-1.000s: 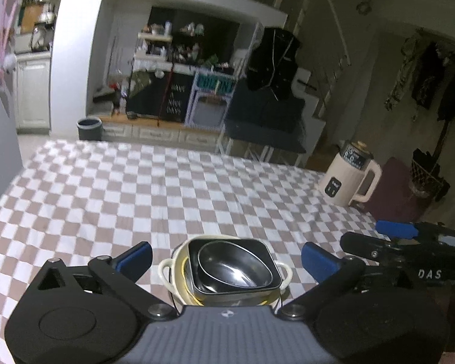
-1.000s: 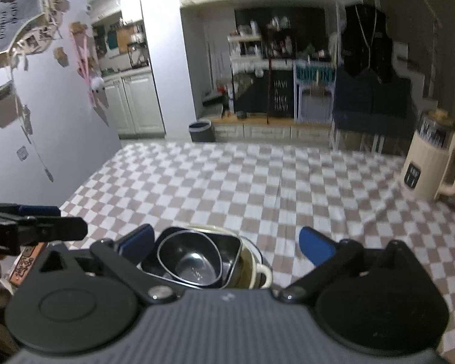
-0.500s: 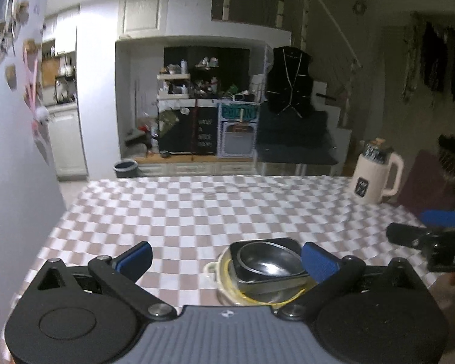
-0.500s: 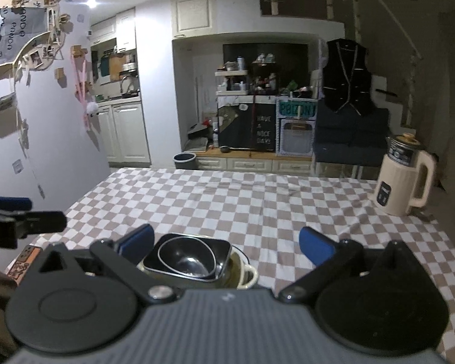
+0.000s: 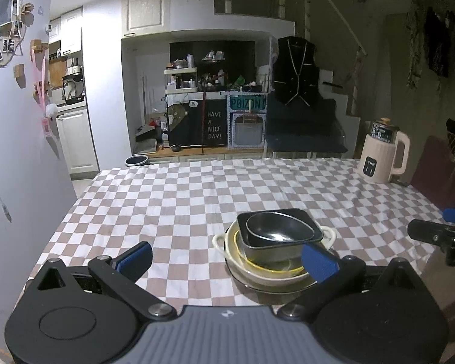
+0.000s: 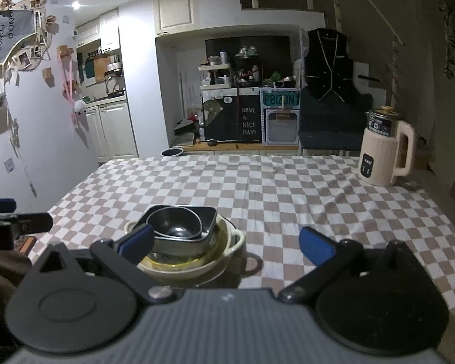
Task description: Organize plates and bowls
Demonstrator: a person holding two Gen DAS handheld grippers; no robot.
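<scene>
One nested stack of dishes stands on the checked tablecloth: a dark metal bowl [image 5: 277,230] inside a dark square dish [image 5: 306,236], inside a cream two-handled bowl [image 5: 257,273] on a plate. In the right wrist view the same metal bowl [image 6: 174,223] and cream bowl [image 6: 197,265] sit at lower left. My left gripper [image 5: 227,257] is open, its right finger beside the stack's near rim. My right gripper [image 6: 226,241] is open too, its left finger in front of the stack. Neither gripper holds anything.
A cream electric kettle [image 5: 383,154] stands at the table's far right corner, also the kettle [image 6: 386,151] in the right view. The checked tablecloth [image 5: 182,200] covers the table. A white wall [image 5: 21,151] runs close along the left edge. A dark chair back [image 5: 439,173] is at the right.
Both grippers have lifted and pulled back from the stack, so the views tilt up toward the room. The stack stays put; it sits further right in the left view.
</scene>
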